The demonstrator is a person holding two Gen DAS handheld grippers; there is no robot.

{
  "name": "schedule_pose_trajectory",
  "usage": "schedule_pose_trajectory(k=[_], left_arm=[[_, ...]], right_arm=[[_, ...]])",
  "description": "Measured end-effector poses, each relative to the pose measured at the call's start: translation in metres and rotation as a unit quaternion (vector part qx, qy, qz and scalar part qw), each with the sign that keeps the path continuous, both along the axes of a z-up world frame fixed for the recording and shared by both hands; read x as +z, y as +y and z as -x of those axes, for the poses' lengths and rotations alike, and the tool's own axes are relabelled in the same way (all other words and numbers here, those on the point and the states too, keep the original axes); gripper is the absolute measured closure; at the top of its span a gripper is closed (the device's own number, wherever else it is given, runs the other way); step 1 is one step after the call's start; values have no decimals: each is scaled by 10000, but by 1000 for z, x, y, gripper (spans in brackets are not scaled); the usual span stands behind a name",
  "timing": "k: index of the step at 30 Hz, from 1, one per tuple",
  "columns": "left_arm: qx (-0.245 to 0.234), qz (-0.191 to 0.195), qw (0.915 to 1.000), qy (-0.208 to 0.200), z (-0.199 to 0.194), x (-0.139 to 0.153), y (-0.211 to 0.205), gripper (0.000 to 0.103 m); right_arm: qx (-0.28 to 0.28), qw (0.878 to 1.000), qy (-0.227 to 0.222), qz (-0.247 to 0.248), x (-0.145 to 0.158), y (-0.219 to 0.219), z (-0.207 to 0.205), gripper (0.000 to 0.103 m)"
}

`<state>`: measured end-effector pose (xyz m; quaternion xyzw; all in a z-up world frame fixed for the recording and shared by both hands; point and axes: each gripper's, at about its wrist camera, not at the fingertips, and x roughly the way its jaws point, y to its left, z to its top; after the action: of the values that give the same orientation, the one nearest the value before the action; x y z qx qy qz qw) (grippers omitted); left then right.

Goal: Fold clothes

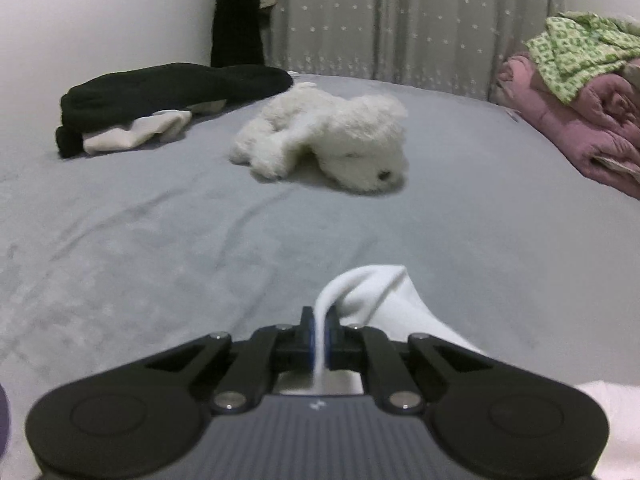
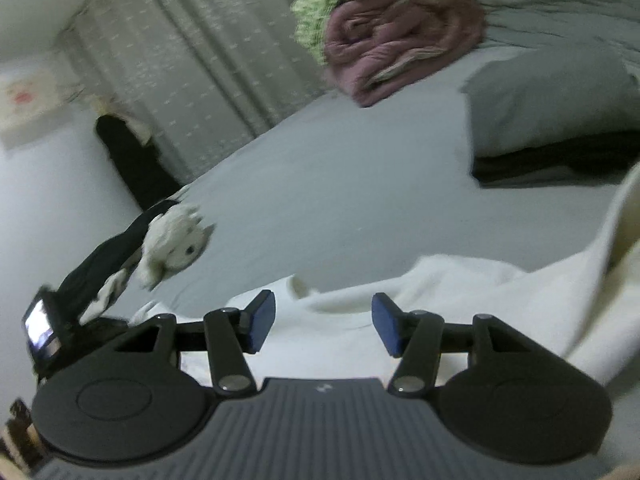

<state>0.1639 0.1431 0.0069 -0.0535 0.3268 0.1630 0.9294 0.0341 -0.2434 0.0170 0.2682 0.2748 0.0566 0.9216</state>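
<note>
A white garment (image 1: 384,300) lies at the near edge of the grey bed (image 1: 160,240). My left gripper (image 1: 319,340) is shut on a raised fold of it, the thin cloth pinched between the blue pads (image 1: 307,334). In the right wrist view the same white garment (image 2: 460,292) spreads across the near bed and rises at the right edge. My right gripper (image 2: 324,326) hovers just above it, open, with only flat cloth below the gap between its blue pads (image 2: 262,322). The other gripper (image 2: 44,332) shows at the left edge of that view.
A white plush dog (image 1: 332,144) lies mid-bed. Dark and pale clothes (image 1: 160,100) are heaped at the far left. A rolled pink blanket (image 1: 580,132) with green patterned cloth (image 1: 580,52) on top sits at the right. A grey pillow (image 2: 548,112) lies by the headboard; curtains (image 1: 400,20) hang behind.
</note>
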Motion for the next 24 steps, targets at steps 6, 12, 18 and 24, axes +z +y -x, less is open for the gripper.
schedule_pose_trajectory(k=[6,12,18,24], left_arm=[[331,-159,9993,23,14,13,32,99],[706,-108,9973,193,33,23,65,99],[952,-329,9934,556,49,26,84,99],[785,-346,9903,1090,53,9,82,97]], right_arm=[[-120,9997,219,-19,-5,0,-3,45],[139,9996,247,-73,-6,13,-7,45],[299,9990,311,-89,-8,23,-8,45],[391,9985,383,-85,-10,28,-10,44]])
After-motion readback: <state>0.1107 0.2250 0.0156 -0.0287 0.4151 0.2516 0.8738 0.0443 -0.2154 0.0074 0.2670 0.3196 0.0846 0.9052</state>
